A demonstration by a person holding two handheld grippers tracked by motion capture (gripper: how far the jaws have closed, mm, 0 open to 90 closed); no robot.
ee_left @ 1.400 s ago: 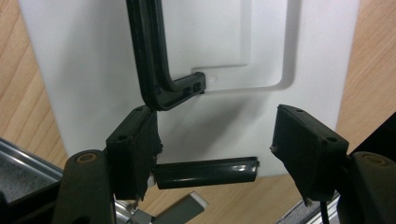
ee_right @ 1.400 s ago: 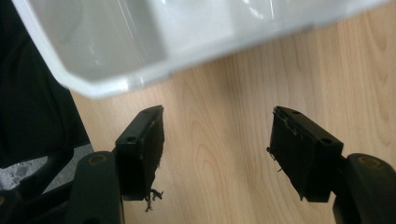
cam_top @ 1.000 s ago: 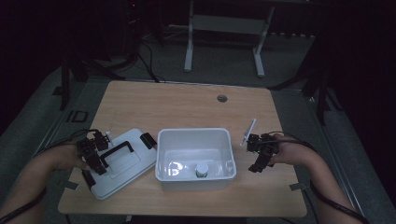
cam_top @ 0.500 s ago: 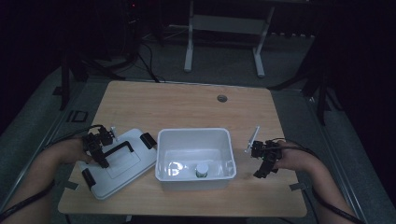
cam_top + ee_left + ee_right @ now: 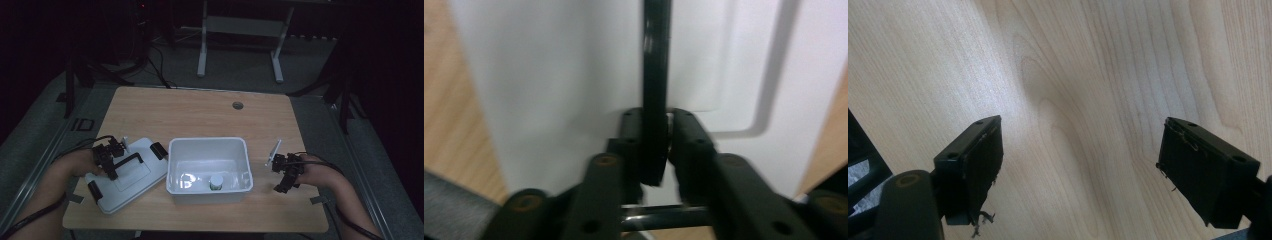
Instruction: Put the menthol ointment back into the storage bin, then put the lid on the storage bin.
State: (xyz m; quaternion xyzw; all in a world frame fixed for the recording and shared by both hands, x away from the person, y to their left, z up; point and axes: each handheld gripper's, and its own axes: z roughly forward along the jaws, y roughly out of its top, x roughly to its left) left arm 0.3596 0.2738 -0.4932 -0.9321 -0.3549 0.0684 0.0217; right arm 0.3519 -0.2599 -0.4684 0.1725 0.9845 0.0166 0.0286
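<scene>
A white lid (image 5: 131, 175) with a black handle (image 5: 127, 161) lies flat on the table, left of a white bin (image 5: 172, 170). My left gripper (image 5: 111, 167) sits over the lid. In the left gripper view its jaws have just closed, and my left gripper (image 5: 655, 125) is shut on the handle bar (image 5: 655, 75) above the lid's white top (image 5: 549, 75). My right gripper (image 5: 282, 182) hovers low to the right of the bin. In the right gripper view it (image 5: 1080, 165) stands open over bare wood (image 5: 1073, 75), with nothing between the pads.
Inside the bin stands a small jar with a white cap (image 5: 216, 182), near its front wall. The lid carries black clips (image 5: 158, 149) at its ends. A round grommet (image 5: 238, 105) marks the far table. Dark floor and a metal stand (image 5: 240, 30) lie beyond.
The left jaws have come together on the lid's handle. The right gripper has sunk toward the table and drifted a little toward the near edge.
</scene>
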